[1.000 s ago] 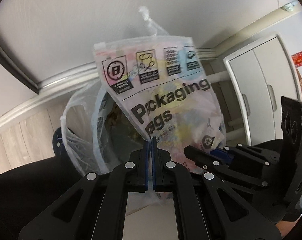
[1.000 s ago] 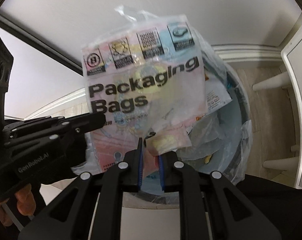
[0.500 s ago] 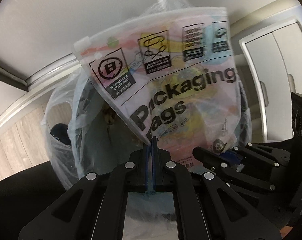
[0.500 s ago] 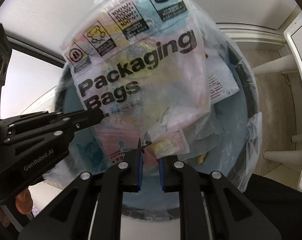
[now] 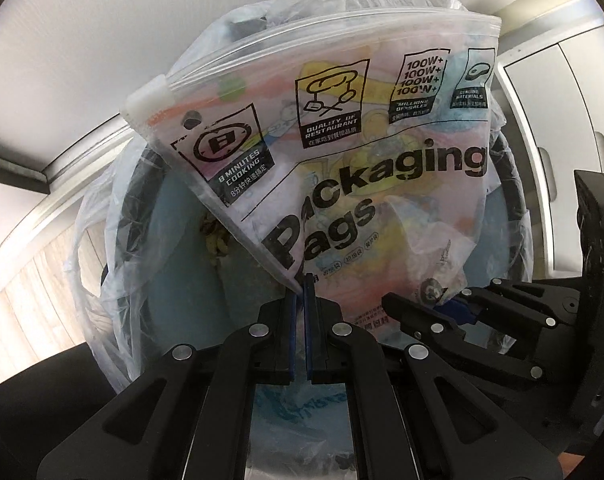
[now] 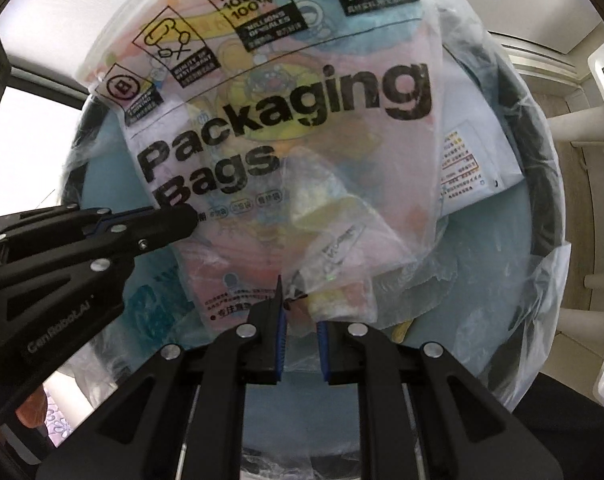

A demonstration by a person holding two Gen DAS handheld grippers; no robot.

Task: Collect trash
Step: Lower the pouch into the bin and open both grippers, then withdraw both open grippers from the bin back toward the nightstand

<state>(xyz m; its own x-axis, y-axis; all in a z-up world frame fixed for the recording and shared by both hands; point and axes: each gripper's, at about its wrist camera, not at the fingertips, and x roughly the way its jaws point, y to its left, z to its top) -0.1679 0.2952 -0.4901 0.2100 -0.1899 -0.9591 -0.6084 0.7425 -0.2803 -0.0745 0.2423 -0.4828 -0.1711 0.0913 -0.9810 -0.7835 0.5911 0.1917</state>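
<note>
A clear zip bag printed "Packaging Bags" (image 5: 361,152) (image 6: 286,120), stuffed with colourful wrappers, hangs top-down over the mouth of a blue trash bin (image 5: 182,260) (image 6: 541,184). The bin has a dark rim and a thin clear liner (image 5: 102,240) (image 6: 549,300). My left gripper (image 5: 303,284) (image 6: 190,216) is shut on one lower corner of the bag. My right gripper (image 6: 302,320) (image 5: 405,306) is shut on the crumpled plastic at the bag's other lower edge. Both point steeply down into the bin.
A printed pale paper packet (image 6: 469,160) and other scraps lie inside the bin. White cabinet doors (image 5: 541,120) stand to the right and white furniture legs (image 6: 573,124) beside the bin. Wood floor (image 5: 30,280) shows at left. A hand (image 6: 26,416) grips the left tool.
Both grippers have sunk toward the bin with the bag between them. The bin's mouth and the bag now fill both views, and the bag's far end reaches into the opening.
</note>
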